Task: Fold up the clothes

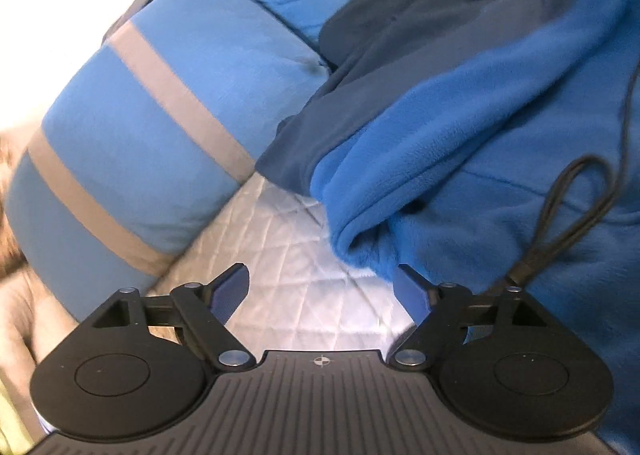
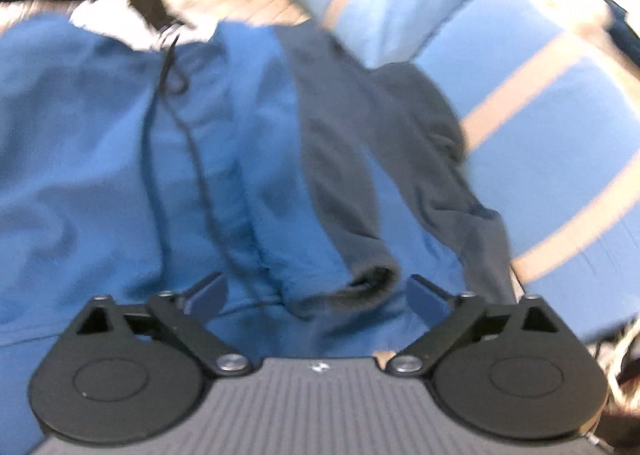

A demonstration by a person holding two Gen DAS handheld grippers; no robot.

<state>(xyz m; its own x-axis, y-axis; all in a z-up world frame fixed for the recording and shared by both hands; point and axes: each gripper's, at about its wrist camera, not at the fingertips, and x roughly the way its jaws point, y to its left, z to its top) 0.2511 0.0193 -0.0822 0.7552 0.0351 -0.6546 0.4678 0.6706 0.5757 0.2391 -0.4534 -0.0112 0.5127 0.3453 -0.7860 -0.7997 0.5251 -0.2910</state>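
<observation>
While spread wide, both tools: left tool (image 1: 322,289), right tool (image 2: 316,291), above blue fleece (image 2: 100,135).

Through my left wrist camera, a fleece jacket (image 1: 500,127) lies heaped to the right on a quilted mattress (image 1: 288,255), its folded edge just ahead of my left gripper (image 1: 322,289), with two striped pillows (image 1: 160,115) behind and to the left. Through my right camera, the jacket's sleeve cuff (image 2: 368,279) lies directly before my right gripper (image 2: 318,293), the pillows beyond to the right.
</observation>
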